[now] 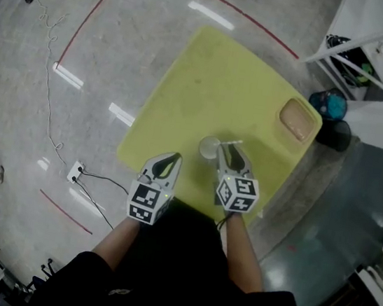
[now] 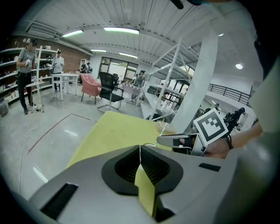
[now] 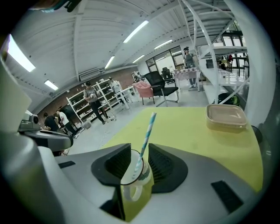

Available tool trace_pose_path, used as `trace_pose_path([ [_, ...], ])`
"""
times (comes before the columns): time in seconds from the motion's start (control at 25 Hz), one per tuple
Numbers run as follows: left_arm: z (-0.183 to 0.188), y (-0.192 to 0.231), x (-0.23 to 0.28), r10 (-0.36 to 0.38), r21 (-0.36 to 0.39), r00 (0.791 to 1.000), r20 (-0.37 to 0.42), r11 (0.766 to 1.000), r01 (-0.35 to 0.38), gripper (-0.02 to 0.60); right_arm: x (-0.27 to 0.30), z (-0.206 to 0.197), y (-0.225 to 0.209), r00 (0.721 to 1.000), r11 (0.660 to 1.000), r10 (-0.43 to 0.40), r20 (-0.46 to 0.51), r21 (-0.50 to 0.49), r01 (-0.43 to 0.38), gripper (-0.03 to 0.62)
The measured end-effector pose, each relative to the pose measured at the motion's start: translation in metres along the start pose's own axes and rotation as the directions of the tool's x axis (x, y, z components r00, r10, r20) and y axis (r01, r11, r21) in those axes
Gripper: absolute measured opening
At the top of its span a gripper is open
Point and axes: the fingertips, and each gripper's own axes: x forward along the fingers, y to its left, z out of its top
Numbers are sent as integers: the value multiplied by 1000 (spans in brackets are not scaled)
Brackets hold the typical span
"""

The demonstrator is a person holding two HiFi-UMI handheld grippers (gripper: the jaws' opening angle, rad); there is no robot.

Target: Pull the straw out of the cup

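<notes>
While the left gripper [image 1: 174,156] hangs over the near edge of the worktop [image 1: 209,80] with its jaws pressed together on nothing, it lies off to the left of the task's things and looks to have no part in the coming move. Moving right, the cup [image 1: 210,146] stands upright on the worktop at the tips of the right gripper [image 1: 232,152], its handle turned toward that gripper. The straw [image 3: 146,133], striped blue and white, sits in the cup with its foot low inside. Its long axis leans up and to the right, so the free top tilts toward the right gripper's side. That gripper's jaws stand wide apart and hold nothing. In its own view the cup shows in the gap between the pads, which do not appear to press on it, and the straw rises through the middle. This hand is plainly the nearer. A pull would likely need the jaws higher, on the bare stem above the rim, then drawn along the lean. Farther right, a lidded tub [image 1: 296,119] rests near the worktop's corner, well apart.
</notes>
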Motion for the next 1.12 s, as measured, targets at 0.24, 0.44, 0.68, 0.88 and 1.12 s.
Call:
trace_pose_path([
  [0.24, -2, 8, -4, 15, -9, 1000, -1, 1000, -15, 48, 5, 4, -2, 1000, 1000, -8, 11, 13, 7, 130],
  [0.44, -2, 12, -5, 22, -11, 1000, 3, 1000, -22, 48, 8, 7, -1, 1000, 1000, -13, 13, 10, 13, 106],
  [0.68, 0, 14, -5, 27, -19, 1000, 13, 999, -26, 48, 11, 5, -1, 1000, 1000, -13, 9, 10, 13, 101],
  [0.88, -2, 15, -9, 32, -21, 999, 12, 999, -31, 48, 10, 7, 2, 1000, 1000, -16, 12, -2, 16, 58],
  [1.12, 1, 13, -11, 39, -20, 999, 22, 999, -39, 48, 8, 8, 3, 1000, 1000, -11, 14, -18, 11, 49],
])
